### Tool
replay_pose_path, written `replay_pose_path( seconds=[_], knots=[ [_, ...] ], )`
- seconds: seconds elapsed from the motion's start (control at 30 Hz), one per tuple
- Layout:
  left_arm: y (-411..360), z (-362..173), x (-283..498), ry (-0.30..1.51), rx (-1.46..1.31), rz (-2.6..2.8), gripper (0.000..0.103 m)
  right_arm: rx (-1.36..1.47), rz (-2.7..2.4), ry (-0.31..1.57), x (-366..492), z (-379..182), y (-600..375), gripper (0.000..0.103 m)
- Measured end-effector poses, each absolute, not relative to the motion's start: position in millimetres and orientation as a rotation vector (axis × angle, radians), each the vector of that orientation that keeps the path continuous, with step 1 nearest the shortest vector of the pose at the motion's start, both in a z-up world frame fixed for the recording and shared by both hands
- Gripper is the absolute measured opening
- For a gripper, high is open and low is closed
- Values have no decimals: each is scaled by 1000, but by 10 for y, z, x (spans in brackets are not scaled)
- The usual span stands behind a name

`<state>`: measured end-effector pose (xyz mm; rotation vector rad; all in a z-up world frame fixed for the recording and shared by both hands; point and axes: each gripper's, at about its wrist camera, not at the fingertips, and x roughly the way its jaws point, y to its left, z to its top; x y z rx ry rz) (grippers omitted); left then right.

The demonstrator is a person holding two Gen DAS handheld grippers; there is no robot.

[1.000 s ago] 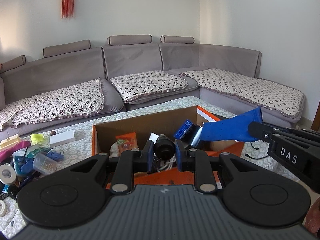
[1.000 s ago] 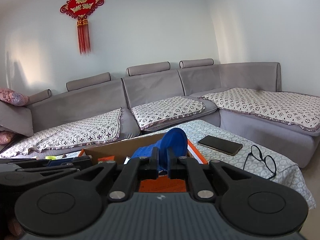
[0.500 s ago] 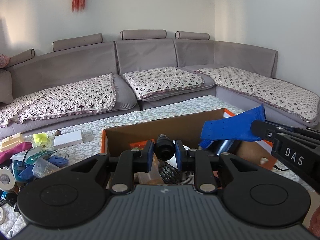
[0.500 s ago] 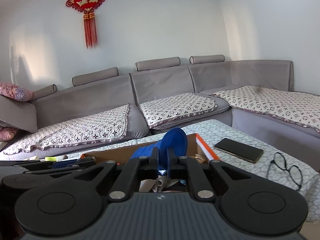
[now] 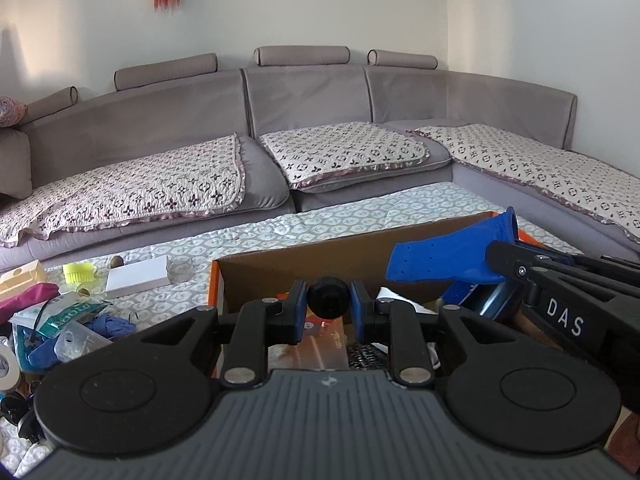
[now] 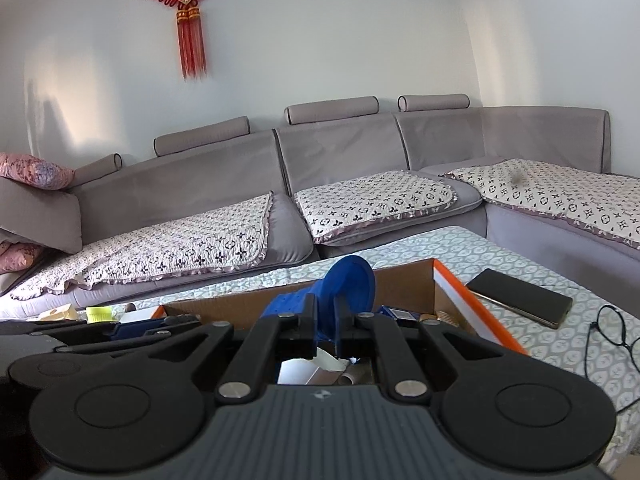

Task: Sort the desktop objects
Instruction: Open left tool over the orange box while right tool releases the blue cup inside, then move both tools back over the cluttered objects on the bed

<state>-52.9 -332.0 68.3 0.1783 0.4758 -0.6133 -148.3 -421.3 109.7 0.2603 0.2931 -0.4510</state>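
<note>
An open orange cardboard box (image 5: 340, 252) stands on the table and holds several small items. My left gripper (image 5: 328, 306) is shut on a round black object (image 5: 328, 300) and holds it above the box's near left part. My right gripper (image 6: 325, 334) is shut on a blue insole (image 6: 348, 284), held edge-up over the box (image 6: 404, 280). In the left wrist view the blue insole (image 5: 448, 256) sticks out leftward from the right gripper's fingers (image 5: 516, 264) over the box's right side.
A pile of clutter (image 5: 60, 316) lies left of the box, with a white flat box (image 5: 138, 280), a yellow-green cap (image 5: 78, 272) and a tape roll (image 5: 6, 368). A black phone (image 6: 520, 296) and glasses (image 6: 612, 328) lie right of the box. A grey sofa (image 5: 320, 120) runs behind.
Both grippers have shifted left and tilted up relative to the box, still holding the black object and the blue insole. The box now sits more to the right in the left wrist view.
</note>
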Motion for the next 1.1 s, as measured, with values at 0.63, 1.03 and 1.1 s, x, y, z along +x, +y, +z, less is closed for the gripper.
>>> replay_pose_path(
  seconds=[0.63, 1.03, 1.1],
  knots=[
    [-3297, 723, -511, 473, 181, -612, 59, 284, -476, 276, -1488, 1073, -4242, 33],
    [-3102, 783, -514, 462, 152, -597, 61, 271, -477, 258, -1533, 1160, -4070, 46],
    [-3066, 787, -527, 459, 147, -592, 61, 264, -475, 255, -1535, 1183, -4032, 49]
  ],
)
